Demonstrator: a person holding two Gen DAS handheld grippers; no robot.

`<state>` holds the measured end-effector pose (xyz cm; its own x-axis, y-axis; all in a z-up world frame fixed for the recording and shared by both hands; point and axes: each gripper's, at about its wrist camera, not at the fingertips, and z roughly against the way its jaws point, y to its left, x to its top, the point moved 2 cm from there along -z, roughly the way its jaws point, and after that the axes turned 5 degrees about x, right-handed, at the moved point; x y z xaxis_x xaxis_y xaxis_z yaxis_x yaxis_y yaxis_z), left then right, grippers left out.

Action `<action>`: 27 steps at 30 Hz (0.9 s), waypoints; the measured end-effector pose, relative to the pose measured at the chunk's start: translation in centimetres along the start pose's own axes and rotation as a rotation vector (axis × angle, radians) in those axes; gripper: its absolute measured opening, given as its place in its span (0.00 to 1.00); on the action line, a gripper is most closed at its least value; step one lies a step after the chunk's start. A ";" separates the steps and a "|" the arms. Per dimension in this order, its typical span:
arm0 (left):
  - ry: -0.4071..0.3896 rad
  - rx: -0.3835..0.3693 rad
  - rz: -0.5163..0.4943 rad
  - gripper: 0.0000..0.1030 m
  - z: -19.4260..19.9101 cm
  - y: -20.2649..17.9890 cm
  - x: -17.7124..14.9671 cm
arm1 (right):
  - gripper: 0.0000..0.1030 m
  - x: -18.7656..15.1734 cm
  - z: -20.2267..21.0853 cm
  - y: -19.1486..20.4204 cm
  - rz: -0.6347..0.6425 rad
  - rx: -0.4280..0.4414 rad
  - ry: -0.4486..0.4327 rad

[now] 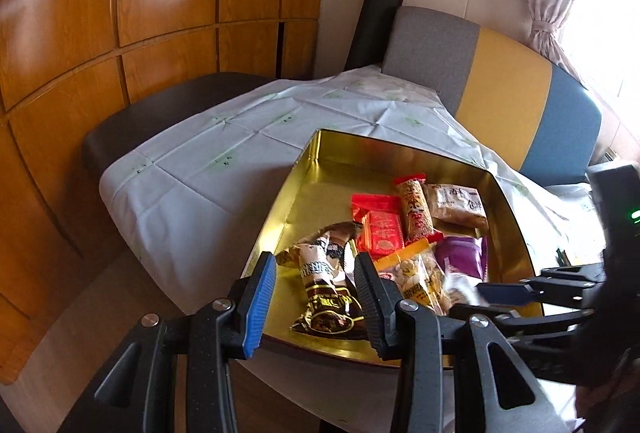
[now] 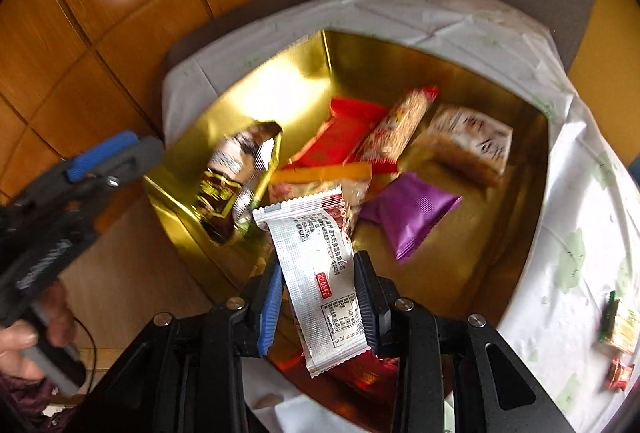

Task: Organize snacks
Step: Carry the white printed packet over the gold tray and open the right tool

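A gold tin (image 1: 320, 169) (image 2: 400, 61) stands on the white tablecloth and holds several snack packets. My right gripper (image 2: 318, 265) is shut on a silver-wrapped snack bar (image 2: 316, 273), which hangs over the tin's near edge. In the left wrist view the right gripper (image 1: 500, 291) comes in blurred from the right. My left gripper (image 1: 315, 261) is open with nothing between its pads. It hovers by the tin's left wall above a brown-and-gold packet (image 1: 324, 285) (image 2: 236, 181). The left gripper (image 2: 108, 153) shows clear of that packet in the right wrist view.
In the tin lie a red packet (image 2: 340, 137), a red-ended bar (image 2: 400, 129), a beige cake packet (image 2: 468, 141), a purple packet (image 2: 408, 213) and an orange-topped nut bag (image 2: 320, 177). Two small snacks (image 2: 620, 325) lie on the cloth at right. A dark chair (image 1: 160, 105) and a sofa (image 1: 500, 81) flank the table.
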<state>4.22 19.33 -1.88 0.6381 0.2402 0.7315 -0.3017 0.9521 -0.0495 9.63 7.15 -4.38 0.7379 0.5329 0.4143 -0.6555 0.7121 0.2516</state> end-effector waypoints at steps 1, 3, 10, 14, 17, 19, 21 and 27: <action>0.001 0.001 -0.003 0.40 0.0 -0.1 -0.1 | 0.36 -0.1 -0.2 0.0 -0.004 -0.001 -0.002; 0.001 0.002 -0.008 0.40 0.0 -0.3 -0.1 | 0.37 -0.3 0.0 -0.2 -0.005 0.006 -0.013; -0.005 0.003 -0.013 0.40 0.2 -0.4 -0.1 | 0.57 -1.2 3.3 -1.2 -0.032 0.037 -0.089; -0.008 -0.001 -0.027 0.40 0.4 -0.8 -0.3 | 0.57 -1.9 5.3 -2.1 -0.053 0.030 -0.136; -0.017 -0.007 -0.044 0.40 0.7 -1.3 -0.4 | 0.57 -2.9 6.9 -3.3 -0.067 -0.013 -0.162; -0.020 -0.014 -0.056 0.40 0.9 -1.6 -0.4 | 0.58 -3.7 8.1 -4.2 -0.084 -0.043 -0.179; -0.024 -0.019 -0.070 0.40 1.1 -2.1 -0.6 | 0.58 -4.5 9.3 -5.4 -0.103 -0.067 -0.190; -0.030 -0.033 -0.104 0.40 1.6 -3.3 -0.9 | 0.66 -7.7 12.4 -9.7 -0.173 -0.163 -0.198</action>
<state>3.52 15.68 -1.31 0.6431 0.1346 0.7539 -0.2111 0.9775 0.0056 8.32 -9.54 0.85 0.7799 0.3097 0.5439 -0.4768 0.8569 0.1957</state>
